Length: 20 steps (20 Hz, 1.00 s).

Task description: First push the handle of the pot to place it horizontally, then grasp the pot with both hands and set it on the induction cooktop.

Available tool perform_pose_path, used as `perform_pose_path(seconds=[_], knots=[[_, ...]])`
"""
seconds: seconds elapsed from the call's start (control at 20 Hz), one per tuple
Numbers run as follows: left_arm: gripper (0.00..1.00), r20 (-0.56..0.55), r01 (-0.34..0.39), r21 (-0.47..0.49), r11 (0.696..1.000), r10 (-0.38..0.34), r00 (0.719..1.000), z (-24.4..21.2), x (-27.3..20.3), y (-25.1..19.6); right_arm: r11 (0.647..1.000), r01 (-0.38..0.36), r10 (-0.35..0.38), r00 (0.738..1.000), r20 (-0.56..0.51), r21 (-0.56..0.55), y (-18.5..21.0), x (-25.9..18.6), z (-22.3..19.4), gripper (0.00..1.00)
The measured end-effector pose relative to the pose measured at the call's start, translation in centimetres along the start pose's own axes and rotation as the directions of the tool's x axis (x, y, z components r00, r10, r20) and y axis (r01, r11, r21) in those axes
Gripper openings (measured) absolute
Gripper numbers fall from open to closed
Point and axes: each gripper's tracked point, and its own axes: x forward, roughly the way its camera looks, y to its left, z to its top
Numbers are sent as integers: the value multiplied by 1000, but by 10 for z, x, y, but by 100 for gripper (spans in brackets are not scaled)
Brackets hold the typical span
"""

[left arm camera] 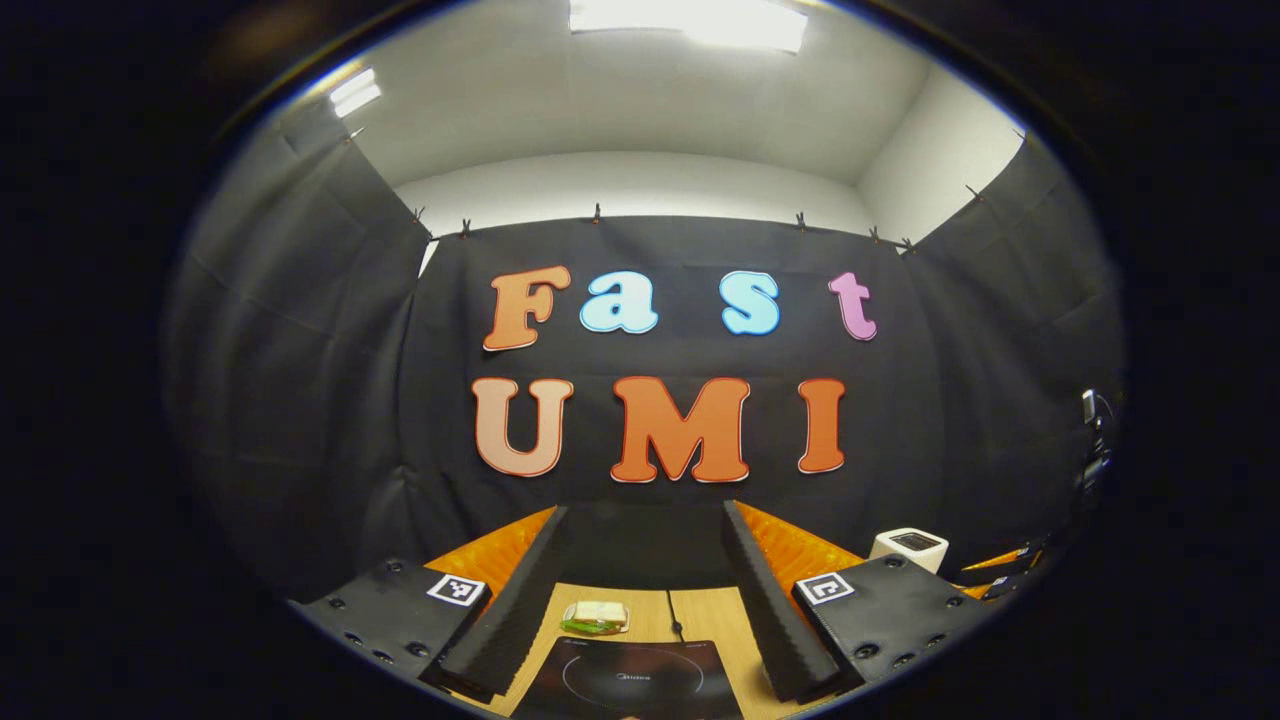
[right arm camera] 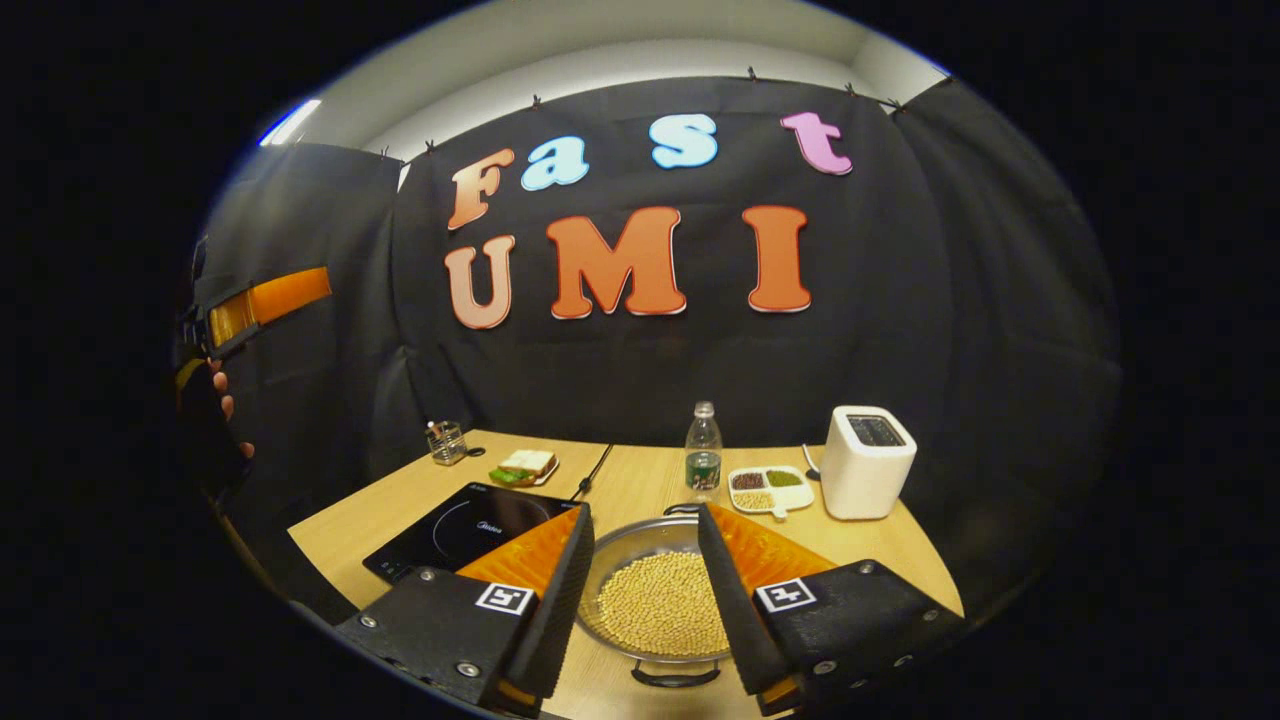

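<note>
The wooden desk [right arm camera: 640, 480] stands in a black-draped booth under ceiling lights, and it is crowded. The dark induction cooktop [right arm camera: 470, 530] lies flat on the near left. Just to its right sits the steel pot [right arm camera: 655, 600], shallow and heaped with pale beans, one handle toward me and one at the far side. The right gripper [right arm camera: 640, 590] hangs over the pot with jaws spread wide and nothing between them. The left gripper [left arm camera: 645, 600] hovers above the cooktop, its jaws parted too.

The trouble I would expect is the beans: a hard shove on a handle, or an uneven two-handed lift, could tip the pot and scatter them.

A white toaster [right arm camera: 865, 460] stands far right. Close behind the pot are a water bottle [right arm camera: 703, 450] and a divided dish [right arm camera: 768, 488], where a swinging handle might clip them. A sandwich plate [right arm camera: 525, 466] sits beyond the cooktop.
</note>
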Motion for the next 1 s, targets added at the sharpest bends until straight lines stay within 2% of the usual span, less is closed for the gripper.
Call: perform_pose_path(seconds=[0.15,0.25,0.3,0.45,0.55,0.8,1.0], knots=[[97,-45,3,2,1000,-3,999,-15,4,5,999,-46,48,994,-99,21,10,9,-32,60],[97,-68,3,4,1000,-3,998,-21,7,9,997,-64,69,984,-165,34,14,13,-55,51],[97,-80,3,4,1000,-3,997,-26,9,11,997,-72,79,977,-196,42,15,15,-65,41],[98,-117,6,-15,1000,-8,993,-40,14,11,992,-103,118,956,-269,71,24,20,-90,24],[98,-146,5,-37,999,-10,989,-50,16,14,989,-123,144,939,-313,86,29,20,-103,23],[98,-187,-38,-41,998,30,982,-64,22,28,976,-175,215,888,-408,132,43,13,-129,8],[97,-186,-35,-49,998,25,982,-67,23,30,963,-200,264,839,-476,183,48,13,-149,0]])
